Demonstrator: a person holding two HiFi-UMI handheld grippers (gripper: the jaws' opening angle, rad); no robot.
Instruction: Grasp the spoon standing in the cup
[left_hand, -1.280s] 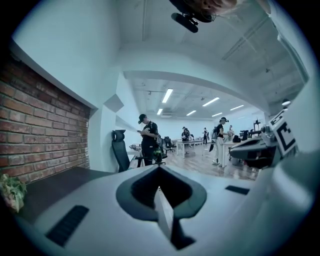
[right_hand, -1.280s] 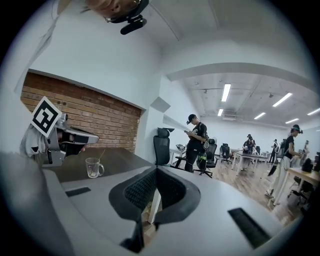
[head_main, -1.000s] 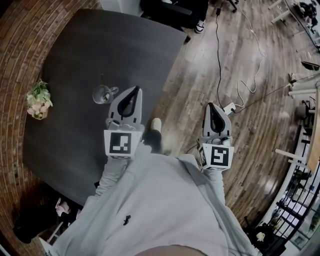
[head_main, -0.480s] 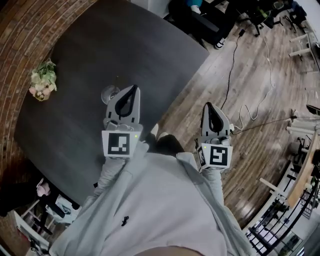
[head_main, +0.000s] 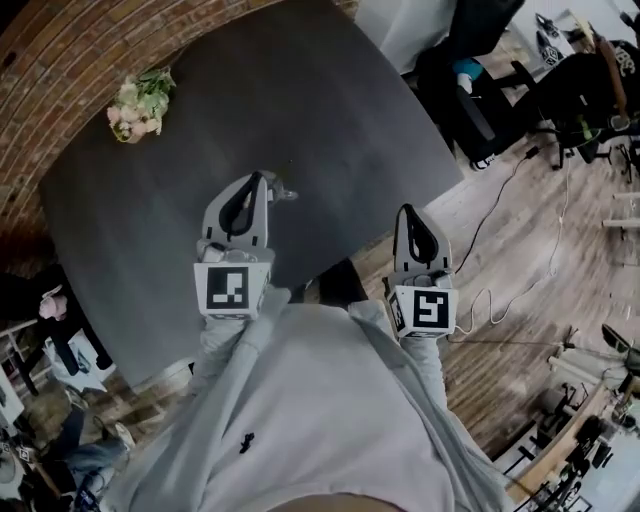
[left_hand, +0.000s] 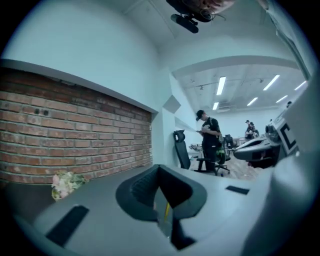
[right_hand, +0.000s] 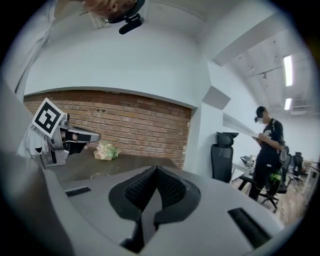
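Fingers of left gripper (head_main: 258, 182) and right gripper (head_main: 407, 213) together; cup (head_main: 284, 192) mostly hidden behind the left.

Cup (head_main: 284, 191): clear glass, upright on the dark table (head_main: 330, 110), roughly mid-table, set in from the table's near edge. In the head view only a sliver of rim shows, the rest is covered by the left gripper (head_main: 258, 178) tip. In the right gripper view its rim is a thin pale arc on the tabletop. Spoon: too thin to make out in any view, so pose can't be told.
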